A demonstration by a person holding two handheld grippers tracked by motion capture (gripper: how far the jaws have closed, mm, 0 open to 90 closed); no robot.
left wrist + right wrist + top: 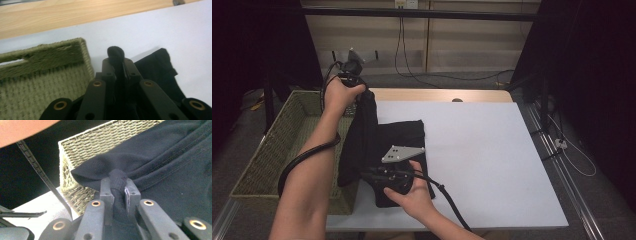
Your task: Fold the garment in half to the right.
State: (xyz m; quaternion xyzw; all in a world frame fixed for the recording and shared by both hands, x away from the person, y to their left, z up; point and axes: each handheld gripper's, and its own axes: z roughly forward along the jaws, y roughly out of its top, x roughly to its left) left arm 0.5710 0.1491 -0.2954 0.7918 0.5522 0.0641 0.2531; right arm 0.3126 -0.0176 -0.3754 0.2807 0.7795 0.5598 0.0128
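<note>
A black garment (pixel 379 142) lies folded at the left side of the white tabletop (pixel 482 160), one part lifted over the basket's edge. My left gripper (pixel 357 92) is raised at the far left and is shut on a fold of the black cloth (pixel 115 53), which hangs down from its jaws. My right gripper (pixel 371 176) is low at the garment's near edge, shut on another bunched fold (pixel 118 180). In the right gripper view the dark fabric (pixel 175 170) spreads to the right behind the jaws.
A green woven basket (pixel 287 145) stands off the table's left edge, its corner (pixel 75 152) close to my right gripper and its rim (pixel 50 50) beside the left one. A wooden strip (pixel 437 95) runs along the table's far edge. Cables trail from both grippers.
</note>
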